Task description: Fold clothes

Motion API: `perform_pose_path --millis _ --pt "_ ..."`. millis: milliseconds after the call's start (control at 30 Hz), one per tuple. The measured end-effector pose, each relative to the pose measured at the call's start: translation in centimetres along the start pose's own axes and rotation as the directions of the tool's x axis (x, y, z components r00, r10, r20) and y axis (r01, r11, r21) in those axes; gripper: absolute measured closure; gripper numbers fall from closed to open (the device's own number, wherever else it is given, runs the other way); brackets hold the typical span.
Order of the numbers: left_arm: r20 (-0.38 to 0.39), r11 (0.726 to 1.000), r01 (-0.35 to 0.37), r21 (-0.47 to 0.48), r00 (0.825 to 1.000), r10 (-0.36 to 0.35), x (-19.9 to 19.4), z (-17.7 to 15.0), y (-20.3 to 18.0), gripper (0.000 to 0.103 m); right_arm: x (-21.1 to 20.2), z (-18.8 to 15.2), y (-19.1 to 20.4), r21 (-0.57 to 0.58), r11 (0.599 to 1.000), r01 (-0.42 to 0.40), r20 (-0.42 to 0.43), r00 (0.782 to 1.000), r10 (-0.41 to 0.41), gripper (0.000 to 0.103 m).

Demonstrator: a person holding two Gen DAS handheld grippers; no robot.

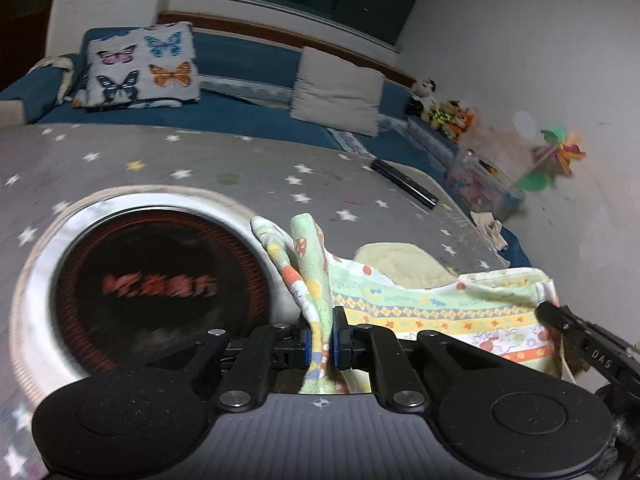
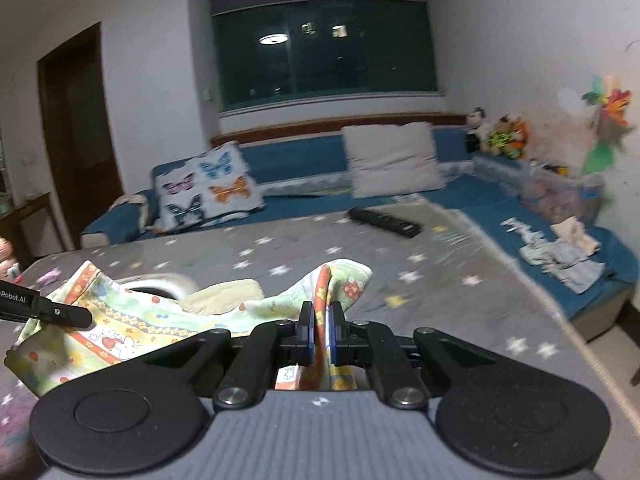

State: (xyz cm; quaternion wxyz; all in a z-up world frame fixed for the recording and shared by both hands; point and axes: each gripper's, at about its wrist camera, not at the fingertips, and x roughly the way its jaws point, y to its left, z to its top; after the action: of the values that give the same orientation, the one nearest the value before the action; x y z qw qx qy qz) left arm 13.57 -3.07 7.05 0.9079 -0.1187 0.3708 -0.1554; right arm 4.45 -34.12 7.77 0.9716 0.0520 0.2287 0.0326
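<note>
With both the left gripper (image 1: 322, 336) and right gripper (image 2: 319, 334) clamped on bunched corners of the patterned cloth (image 1: 440, 312), its slack middle sagging between the fingers could snag the round heater (image 1: 148, 280) just beyond them.

Butterfly cushion (image 2: 208, 190), grey pillow (image 2: 394, 160), plush toys (image 2: 498, 136), pinwheel (image 2: 606, 120)

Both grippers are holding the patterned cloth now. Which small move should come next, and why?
Probably draw the grippers apart to stretch the patterned cloth flat: the left gripper and right gripper are each shut on a bunched corner, and it sags between them.
</note>
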Motion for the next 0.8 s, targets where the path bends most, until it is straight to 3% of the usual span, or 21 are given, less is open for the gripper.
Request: perform_pose_path --millis 333,800 --pt "-0.031 0.996 -0.007 0.093 0.999 0.010 4.3 1.8 -5.2 0.093 1.4 1.7 -4.6 0.020 0.995 0.096 0.011 0.995 -0.096 0.097" --pt "-0.064 0.985 -0.024 0.170 0.997 0.035 8.2 2.3 -8.3 0.093 3.7 1.9 -8.1 0.032 0.988 0.153 -0.017 0.988 -0.153 0.097"
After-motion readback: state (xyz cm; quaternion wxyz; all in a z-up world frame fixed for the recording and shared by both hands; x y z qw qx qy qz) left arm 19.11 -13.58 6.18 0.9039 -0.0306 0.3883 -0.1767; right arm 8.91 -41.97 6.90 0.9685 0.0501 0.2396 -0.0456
